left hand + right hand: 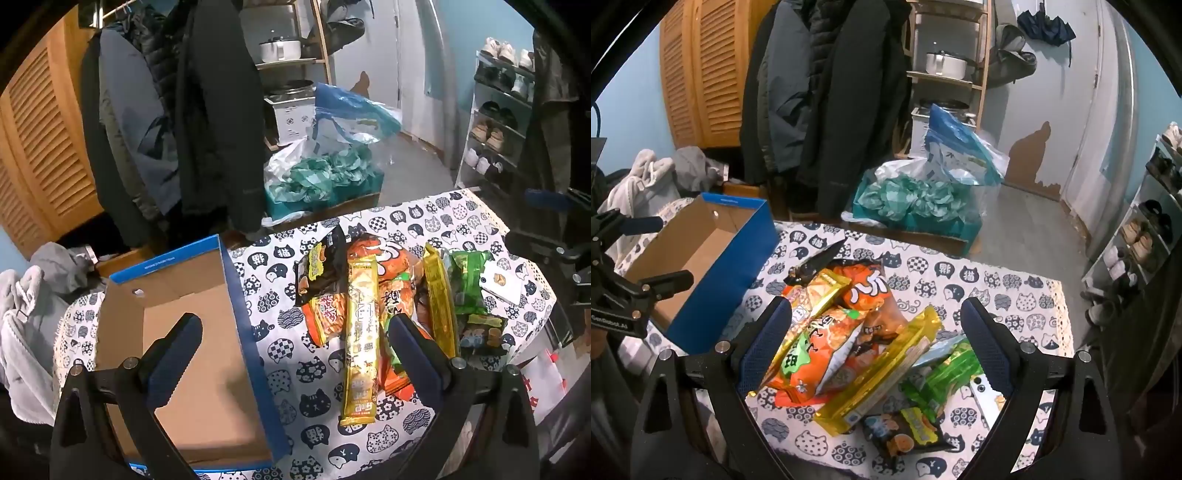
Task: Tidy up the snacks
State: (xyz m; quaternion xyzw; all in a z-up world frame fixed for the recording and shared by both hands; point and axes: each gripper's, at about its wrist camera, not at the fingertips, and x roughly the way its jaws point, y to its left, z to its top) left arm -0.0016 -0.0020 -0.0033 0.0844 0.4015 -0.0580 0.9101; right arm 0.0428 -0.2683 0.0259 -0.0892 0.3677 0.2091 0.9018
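A pile of snack packs lies on the cat-print tablecloth (280, 369): a long gold pack (360, 339), orange packs (388, 266), a black pack (321, 269), a second gold pack (437, 299) and a green pack (467, 280). An empty blue cardboard box (192, 332) stands left of the pile. My left gripper (295, 325) is open and empty, over the box's right wall. My right gripper (877, 306) is open and empty above the pile, over the orange packs (827, 343), the gold pack (882, 369) and the green pack (942, 380). The box (713, 266) is to its left.
A white phone-like card (500, 282) lies on the green pack. A small dark pack (905, 432) lies at the pile's near edge. Coats (207, 110) hang behind the table. A bag of teal cloth (916, 199) sits on the floor. A shoe rack (495, 122) stands at the right.
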